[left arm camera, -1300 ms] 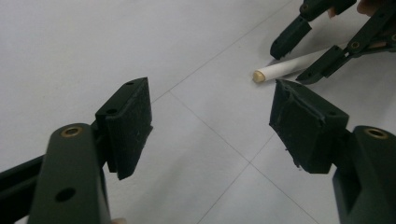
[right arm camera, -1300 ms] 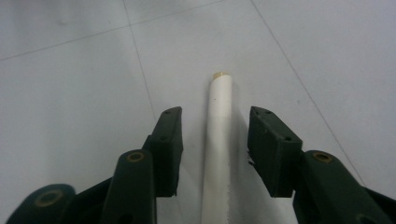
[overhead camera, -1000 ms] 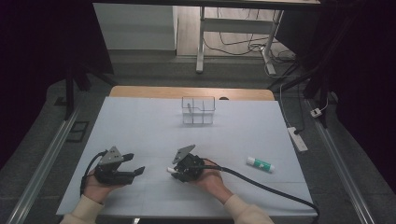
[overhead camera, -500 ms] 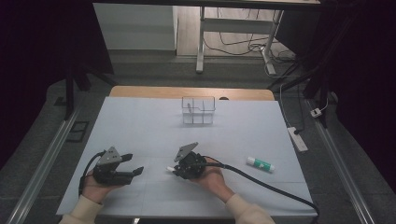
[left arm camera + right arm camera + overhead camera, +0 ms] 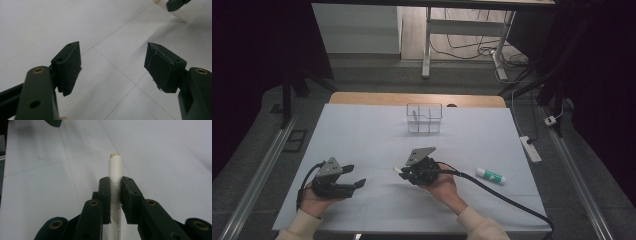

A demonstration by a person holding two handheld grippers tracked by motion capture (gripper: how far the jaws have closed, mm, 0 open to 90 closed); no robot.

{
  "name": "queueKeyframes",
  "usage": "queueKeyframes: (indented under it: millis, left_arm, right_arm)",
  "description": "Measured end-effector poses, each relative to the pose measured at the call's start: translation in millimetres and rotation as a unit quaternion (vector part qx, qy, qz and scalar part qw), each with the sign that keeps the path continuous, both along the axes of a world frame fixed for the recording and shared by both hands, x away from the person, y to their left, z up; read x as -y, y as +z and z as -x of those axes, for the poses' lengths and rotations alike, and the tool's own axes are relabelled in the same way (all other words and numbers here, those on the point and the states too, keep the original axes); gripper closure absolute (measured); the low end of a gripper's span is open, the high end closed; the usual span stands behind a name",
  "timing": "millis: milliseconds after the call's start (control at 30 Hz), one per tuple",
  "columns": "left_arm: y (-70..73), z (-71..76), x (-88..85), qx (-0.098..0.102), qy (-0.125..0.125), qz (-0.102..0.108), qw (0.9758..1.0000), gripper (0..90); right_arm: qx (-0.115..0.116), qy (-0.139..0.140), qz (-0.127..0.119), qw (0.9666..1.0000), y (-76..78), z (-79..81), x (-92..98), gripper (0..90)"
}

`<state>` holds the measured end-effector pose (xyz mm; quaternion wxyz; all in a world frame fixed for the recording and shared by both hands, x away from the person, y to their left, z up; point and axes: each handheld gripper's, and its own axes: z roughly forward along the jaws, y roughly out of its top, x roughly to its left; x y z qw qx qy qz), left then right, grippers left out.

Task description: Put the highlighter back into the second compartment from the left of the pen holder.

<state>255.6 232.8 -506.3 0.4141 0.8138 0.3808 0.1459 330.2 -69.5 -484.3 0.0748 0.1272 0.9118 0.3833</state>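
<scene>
My right gripper [image 5: 402, 171] hovers just above the white table [image 5: 362, 135] near its middle front, shut on a white tube [image 5: 114, 167] with a cream tip. Its jaws have just been closing on the tube, which sticks out past the pads in the right gripper view [image 5: 115, 181]. My left gripper [image 5: 355, 175] rests low at the front left, open with nothing between its pads [image 5: 112, 62]. In the left gripper view the white tube [image 5: 178, 15] and a jaw of the right gripper show at the top right.
A clear plastic organiser [image 5: 424, 117] stands at the back middle of the table. A glue stick with a green end [image 5: 490, 175] lies to the right of my right hand. A white power strip [image 5: 530, 149] lies past the table's right edge.
The right gripper has risen a little off the table with the white tube in its jaws. The left gripper has stayed where it was.
</scene>
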Motion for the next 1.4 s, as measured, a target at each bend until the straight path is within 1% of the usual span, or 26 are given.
queueKeyframes:
  millis: [167, 267, 333, 367, 400, 500, 700, 900, 967, 1033, 1233, 1400]
  left_arm:
    - [-0.1, -0.1, 0.1, 0.000, -0.001, -0.001, 1.0000, 30.0]
    - [-0.2, -0.2, 0.3, -0.001, -0.002, -0.001, 1.0000, 30.0]
    - [0.0, -0.1, 0.5, 0.000, -0.002, -0.001, 1.0000, 30.0]
    - [0.2, 0.0, 0.5, 0.000, -0.002, -0.001, 1.0000, 30.0]
    - [0.2, 0.1, 0.7, 0.000, -0.002, 0.000, 1.0000, 30.0]
    - [0.3, 0.2, 0.7, 0.000, -0.002, 0.000, 1.0000, 30.0]
    - [0.1, 0.0, 0.9, 0.000, -0.003, -0.002, 1.0000, 30.0]
    - [0.0, 0.0, 0.6, 0.000, -0.003, -0.001, 1.0000, 30.0]
    - [0.0, 0.0, 0.5, 0.000, -0.002, -0.001, 1.0000, 30.0]
    - [0.0, -0.1, 0.5, 0.000, -0.003, -0.002, 1.0000, 30.0]
    - [0.1, 0.2, 0.8, 0.000, -0.002, -0.001, 1.0000, 30.0]
    - [0.2, 0.3, 0.9, 0.000, -0.002, -0.001, 1.0000, 30.0]
  right_arm:
    - [0.009, -0.011, -0.019, 0.9997, 7.2, -1.8, 6.3, 77.7]
    - [0.014, -0.018, -0.024, 0.9994, 11.6, -2.6, 9.8, 77.7]
    - [0.017, -0.022, -0.033, 0.9991, 14.3, -3.2, 12.1, 77.7]
    - [0.021, -0.026, -0.032, 0.9989, 15.9, -3.4, 13.5, 77.7]
    - [0.021, -0.027, -0.040, 0.9986, 16.7, -3.7, 14.5, 77.7]
    - [0.026, -0.034, -0.053, 0.9977, 19.9, -4.8, 18.2, 77.7]
    - [0.031, -0.048, -0.071, 0.9959, 25.5, -8.1, 25.8, 77.8]
    - [0.038, -0.064, -0.085, 0.9936, 30.3, -11.3, 33.3, 77.8]
    - [0.039, -0.068, -0.086, 0.9932, 31.4, -12.6, 35.7, 77.8]
    - [0.040, -0.072, -0.093, 0.9922, 31.6, -13.7, 37.4, 77.7]
    - [0.047, -0.082, -0.099, 0.9906, 34.9, -16.4, 43.1, 77.7]
    - [0.054, -0.092, -0.110, 0.9882, 39.0, -18.9, 48.1, 77.8]
